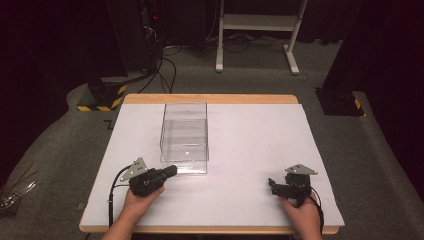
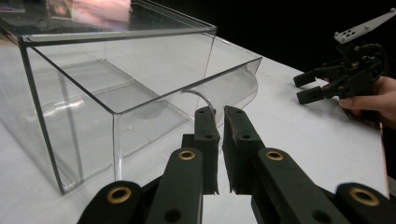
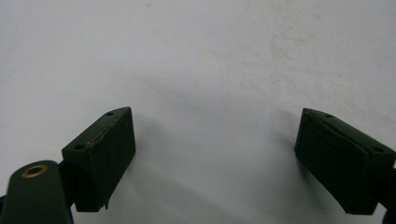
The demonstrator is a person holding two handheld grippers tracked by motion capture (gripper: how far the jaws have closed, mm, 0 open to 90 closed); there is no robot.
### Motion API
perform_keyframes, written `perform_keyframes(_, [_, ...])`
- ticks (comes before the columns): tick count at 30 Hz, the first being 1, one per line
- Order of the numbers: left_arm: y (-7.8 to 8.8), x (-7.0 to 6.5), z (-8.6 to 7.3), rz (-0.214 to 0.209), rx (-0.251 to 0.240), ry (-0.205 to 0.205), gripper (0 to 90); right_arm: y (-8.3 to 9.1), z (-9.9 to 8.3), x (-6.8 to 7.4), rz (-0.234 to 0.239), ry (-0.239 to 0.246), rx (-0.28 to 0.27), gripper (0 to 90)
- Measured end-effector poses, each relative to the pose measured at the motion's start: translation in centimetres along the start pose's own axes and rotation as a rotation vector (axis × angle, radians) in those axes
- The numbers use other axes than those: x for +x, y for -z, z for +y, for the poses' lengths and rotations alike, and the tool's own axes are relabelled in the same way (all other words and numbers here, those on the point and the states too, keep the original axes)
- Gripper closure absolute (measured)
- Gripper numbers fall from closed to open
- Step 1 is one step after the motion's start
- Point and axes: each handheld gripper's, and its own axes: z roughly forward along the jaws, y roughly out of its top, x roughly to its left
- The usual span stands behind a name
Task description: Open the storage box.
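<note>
Left hand-held gripper (image 1: 173, 170) sits at the near right corner of the clear plastic box (image 1: 184, 137), its jaws drawn nearly together with a thin slit between them. In the left gripper view the tips of this left hand-held gripper (image 2: 218, 114) meet a small curved tab (image 2: 200, 97) on the box's front panel, and it seems to be nipped between them, though the clear plastic makes the contact hard to confirm. The box stands on the white surface (image 1: 250, 150), left of centre, well apart from the right hand-held gripper (image 1: 272, 185), which rests low near the right front edge with its jaws spread wide over bare surface, holding nothing; the right gripper view shows the same open pair (image 3: 215, 158). The box looks empty and its front panel seems shut or only just starting to move. By my judgement the work is at an early stage: the grip on the tab is made or nearly made, while pulling the panel open remains to be done.
</note>
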Motion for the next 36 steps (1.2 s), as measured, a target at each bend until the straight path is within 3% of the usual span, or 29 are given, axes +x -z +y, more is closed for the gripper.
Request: perform_keyframes(36, [3.1,-4.1,-2.0,-0.058,0.036,0.002,85.2,0.0,0.0,0.0,-0.001,0.005,-0.002,12.9])
